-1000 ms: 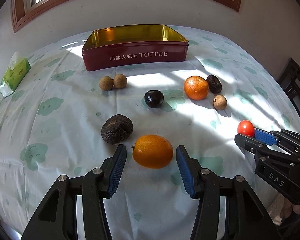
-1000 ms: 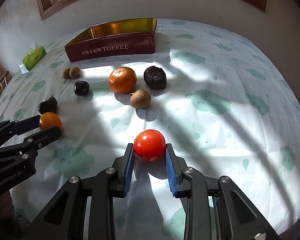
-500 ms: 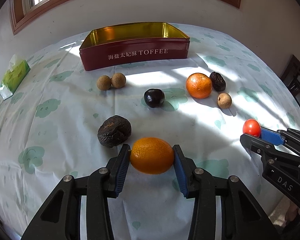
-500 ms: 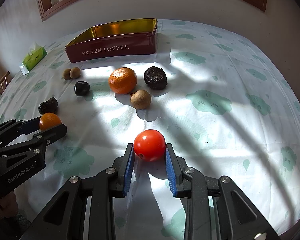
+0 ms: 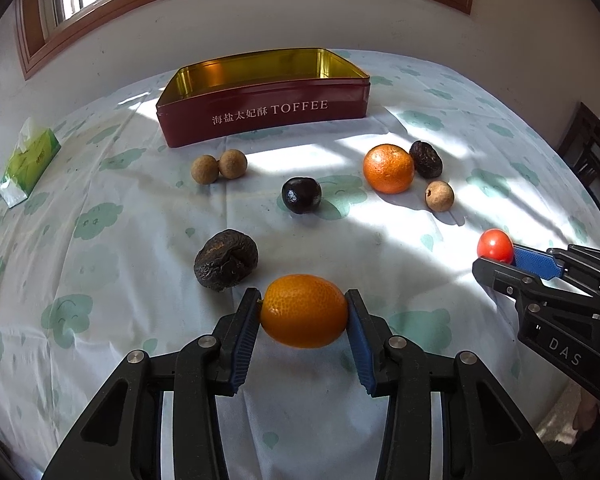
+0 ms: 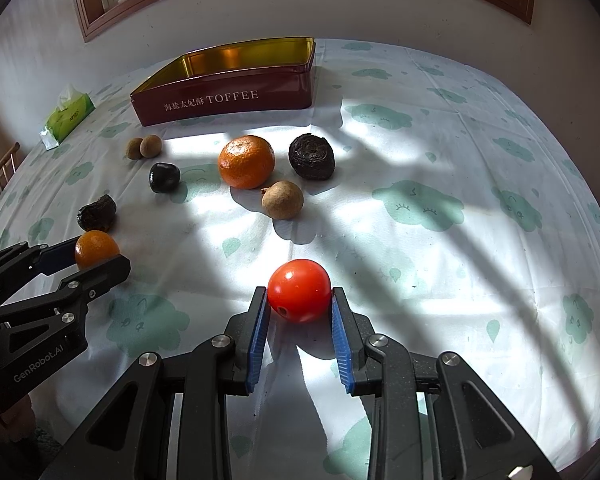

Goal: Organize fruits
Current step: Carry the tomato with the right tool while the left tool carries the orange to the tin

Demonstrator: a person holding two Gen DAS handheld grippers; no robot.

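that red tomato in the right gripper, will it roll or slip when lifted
The tomato looks round and glossy, so it would probably roll if released on the cloth. The blue fingers touch only its two sides, so it may slip. It seems small, and probably light.

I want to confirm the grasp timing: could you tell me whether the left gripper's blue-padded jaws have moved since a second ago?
Yes. The left gripper closed inward onto the oval orange fruit, which stayed beside the wrinkled dark fruit.
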